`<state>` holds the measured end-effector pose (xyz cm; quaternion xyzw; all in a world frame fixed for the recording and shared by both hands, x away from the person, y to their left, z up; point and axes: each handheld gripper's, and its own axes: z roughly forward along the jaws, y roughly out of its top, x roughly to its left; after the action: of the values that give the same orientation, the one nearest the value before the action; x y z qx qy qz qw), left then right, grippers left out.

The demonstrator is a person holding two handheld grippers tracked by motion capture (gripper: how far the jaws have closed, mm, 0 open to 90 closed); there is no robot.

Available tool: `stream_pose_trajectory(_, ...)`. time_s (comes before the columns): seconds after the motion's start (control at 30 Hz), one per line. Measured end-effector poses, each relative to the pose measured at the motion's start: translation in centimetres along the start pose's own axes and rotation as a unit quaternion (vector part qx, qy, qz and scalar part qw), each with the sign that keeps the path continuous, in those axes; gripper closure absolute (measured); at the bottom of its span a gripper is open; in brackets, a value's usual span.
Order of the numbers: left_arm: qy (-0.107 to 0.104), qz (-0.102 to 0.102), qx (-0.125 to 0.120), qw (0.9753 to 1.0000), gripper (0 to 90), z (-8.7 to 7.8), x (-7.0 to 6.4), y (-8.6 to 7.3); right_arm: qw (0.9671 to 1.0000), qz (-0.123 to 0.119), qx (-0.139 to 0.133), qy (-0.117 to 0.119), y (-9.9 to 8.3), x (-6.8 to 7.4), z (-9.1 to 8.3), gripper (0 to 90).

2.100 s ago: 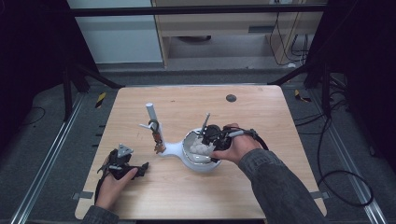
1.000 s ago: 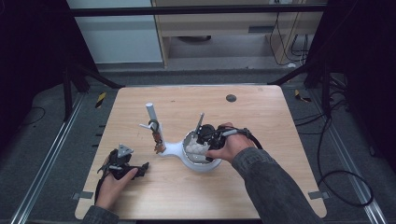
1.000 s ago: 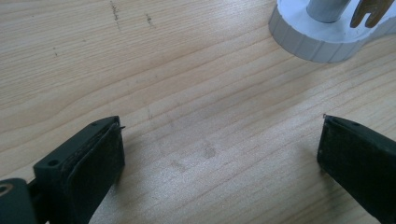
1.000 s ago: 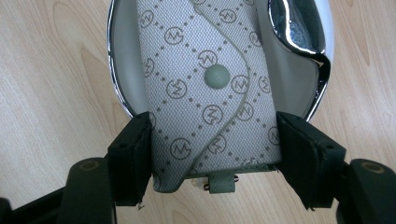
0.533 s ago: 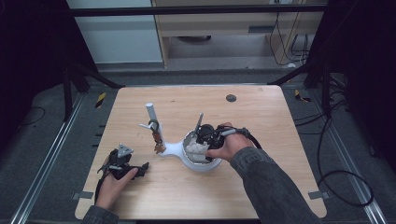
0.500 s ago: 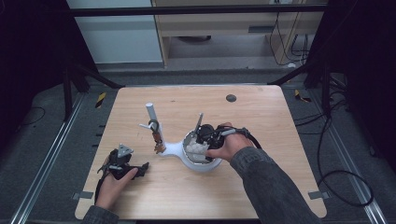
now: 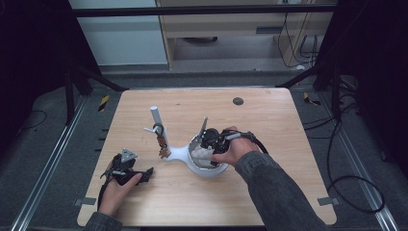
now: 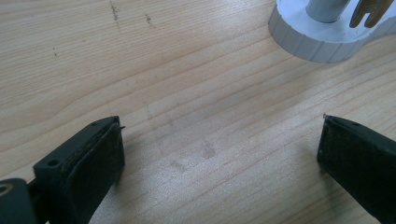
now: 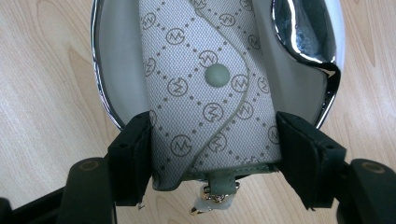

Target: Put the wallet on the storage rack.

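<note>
Both grippers sit low over the wooden table (image 7: 269,120): the right gripper (image 9: 215,154) has its jaws pressed on the two sides of a small patterned pouch (image 9: 205,93), clamped on it, while the left gripper (image 8: 219,154) rests near the front left edge with jaws wide apart over bare wood. On the table's middle stands a white stand (image 7: 178,154) with an upright post (image 7: 156,118) and a round chrome-rimmed dish (image 9: 100,93). The pouch lies inside that dish, its snap button (image 9: 217,74) facing up and a small clasp (image 9: 210,198) hanging at the near end.
</note>
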<state>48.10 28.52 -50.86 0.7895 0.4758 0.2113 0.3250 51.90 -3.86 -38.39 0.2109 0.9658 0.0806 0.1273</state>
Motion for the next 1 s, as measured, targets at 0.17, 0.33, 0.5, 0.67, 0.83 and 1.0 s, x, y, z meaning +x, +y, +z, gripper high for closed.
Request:
stream_pose_trajectory(0.17, 0.000, 0.000, 0.000, 1.0000, 0.0, 0.0, 0.0, 0.0, 1.0000, 0.003, 0.000, 0.000, 0.1, 0.0, 0.1, 31.7)
stream_pose_trajectory(0.33, 0.000, 0.000, 0.000, 1.0000, 0.0, 0.0, 0.0, 0.0, 0.9992, 0.026, -0.026, 0.016, 0.0, 0.0, 0.3, 20.9)
stream_pose_trajectory(0.5, 0.000, 0.001, 0.000, 1.0000, 0.0, 0.0, 0.0, 0.0, 0.9983, 0.037, -0.040, 0.020, -0.4, 0.0, -0.1, 21.8)
stream_pose_trajectory(0.67, -0.001, 0.000, 0.000, 1.0000, 0.0, 0.0, 0.0, 0.0, 0.9978, 0.040, -0.047, 0.024, -0.7, 0.0, -0.5, 21.6)
stream_pose_trajectory(0.83, 0.000, 0.000, 0.000, 1.0000, 0.0, 0.0, 0.0, 0.0, 0.9974, 0.039, -0.054, 0.026, -1.0, -0.1, -0.8, 21.5)
stream_pose_trajectory(1.0, 0.000, 0.001, 0.000, 1.0000, 0.0, 0.0, 0.0, 0.0, 0.9972, 0.042, -0.057, 0.025, -1.2, -0.1, -1.0, 21.3)
